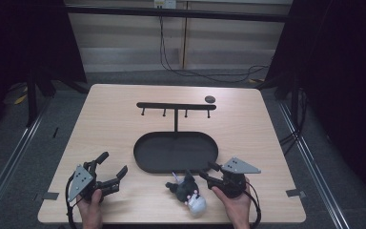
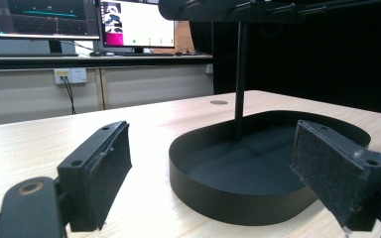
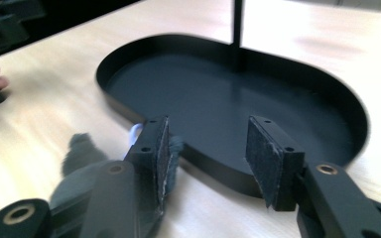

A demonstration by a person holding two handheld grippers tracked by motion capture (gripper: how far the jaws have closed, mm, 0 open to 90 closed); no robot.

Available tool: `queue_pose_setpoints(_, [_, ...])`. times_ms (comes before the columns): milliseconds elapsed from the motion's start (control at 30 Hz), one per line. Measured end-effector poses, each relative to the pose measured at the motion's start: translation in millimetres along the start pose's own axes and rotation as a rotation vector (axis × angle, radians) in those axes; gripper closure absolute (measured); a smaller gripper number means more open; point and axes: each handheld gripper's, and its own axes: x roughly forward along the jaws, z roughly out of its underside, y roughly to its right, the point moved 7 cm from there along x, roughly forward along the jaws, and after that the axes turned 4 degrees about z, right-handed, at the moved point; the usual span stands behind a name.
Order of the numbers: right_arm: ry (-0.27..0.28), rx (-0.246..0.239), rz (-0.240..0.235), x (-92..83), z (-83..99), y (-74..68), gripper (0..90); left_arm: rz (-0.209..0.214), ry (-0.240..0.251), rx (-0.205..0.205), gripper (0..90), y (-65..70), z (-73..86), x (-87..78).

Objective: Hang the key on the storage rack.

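Jaws of the right gripper [image 1: 206,172] stand half spread beside the grey plush toy [image 1: 187,189] near the desk's [image 1: 109,119] front edge, pinching nothing; the left gripper's [image 1: 110,168] jaws gape wide.

plush toy [image 3: 82,158] blurred and half hidden behind right gripper's fingers [image 3: 155,148], stand's post [image 3: 236,25] cut off

One camera hangs above my side of the table [image 1: 124,119] and looks forward and down, taking in the whole top and the floor beyond. The camera on my left gripper [image 1: 106,176] sits low, nearly level with the tabletop, facing right and far across to the black oval tray [image 2: 238,193]. The one on my right gripper [image 1: 208,174] rides close, tilted down at that tray [image 3: 238,99]. All three share the tray and its upright post [image 1: 175,121].
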Motion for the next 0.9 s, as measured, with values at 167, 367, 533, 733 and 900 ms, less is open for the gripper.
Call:
queue_pose_setpoints(167, [-0.048, -0.029, -0.063, 5.8, -7.6, -9.2, 51.6, 0.000, 0.000, -0.001, 15.4, 0.1, 0.0, 0.0])
queue_pose_setpoints(367, [-0.099, -0.056, -0.083, 20.8, -15.1, -20.7, 51.4, 0.000, 0.001, -0.001, 15.4, 0.0, 0.0, 0.0])
queue_pose_setpoints(533, [-0.157, -0.068, -0.109, 29.2, -17.0, -25.7, 52.0, 0.001, 0.001, -0.004, 15.4, 0.3, 0.1, 0.0])
queue_pose_setpoints(733, [-0.282, -0.089, -0.177, 36.9, -15.8, -30.4, 60.5, 0.000, 0.000, -0.002, 15.3, 0.1, 0.0, 0.0])
queue_pose_setpoints(900, [-0.358, -0.102, -0.204, 41.8, -16.5, -36.3, 65.7, 0.000, 0.001, -0.004, 15.4, 0.3, 0.0, 0.0])
